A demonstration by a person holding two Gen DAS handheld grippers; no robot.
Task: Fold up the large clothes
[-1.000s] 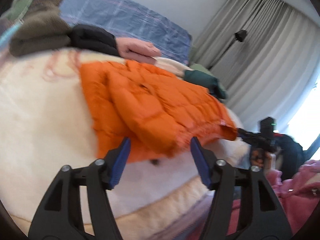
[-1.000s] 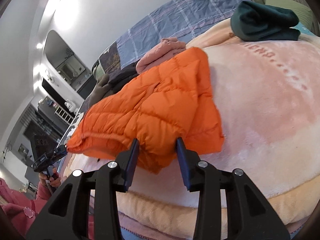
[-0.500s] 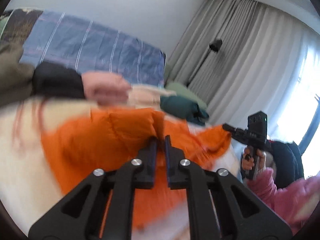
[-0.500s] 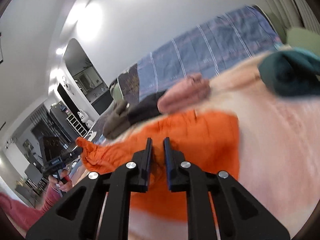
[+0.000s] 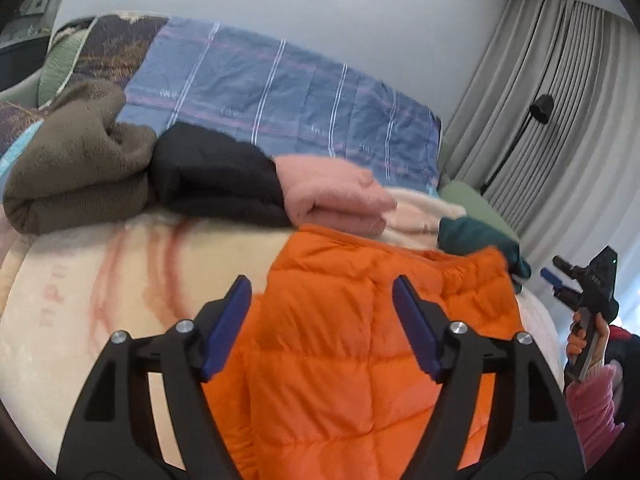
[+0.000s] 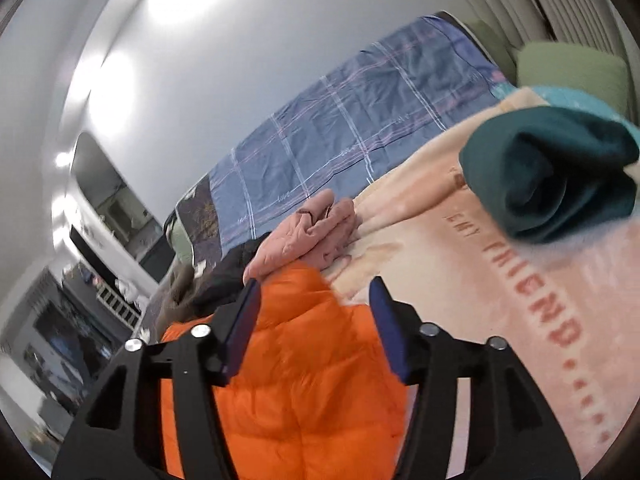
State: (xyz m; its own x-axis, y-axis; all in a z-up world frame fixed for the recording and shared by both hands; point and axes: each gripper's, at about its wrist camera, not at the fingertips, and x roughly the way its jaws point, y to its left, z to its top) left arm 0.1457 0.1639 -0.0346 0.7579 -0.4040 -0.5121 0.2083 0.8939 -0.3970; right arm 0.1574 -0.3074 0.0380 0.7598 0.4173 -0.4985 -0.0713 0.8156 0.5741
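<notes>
Orange jacket (image 5: 360,344) lay folded on the cream blanket (image 5: 100,280) on the bed. Left gripper (image 5: 322,320) and right gripper (image 6: 314,320) fingers were opening above it, gripping nothing.

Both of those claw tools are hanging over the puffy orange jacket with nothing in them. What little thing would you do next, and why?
Probably draw both back to check the fold. The left gripper and right gripper are opening, pads clear of the puffy orange quilted jacket, which lies doubled over on the cream fleece blanket near the folded pink garment.
</notes>
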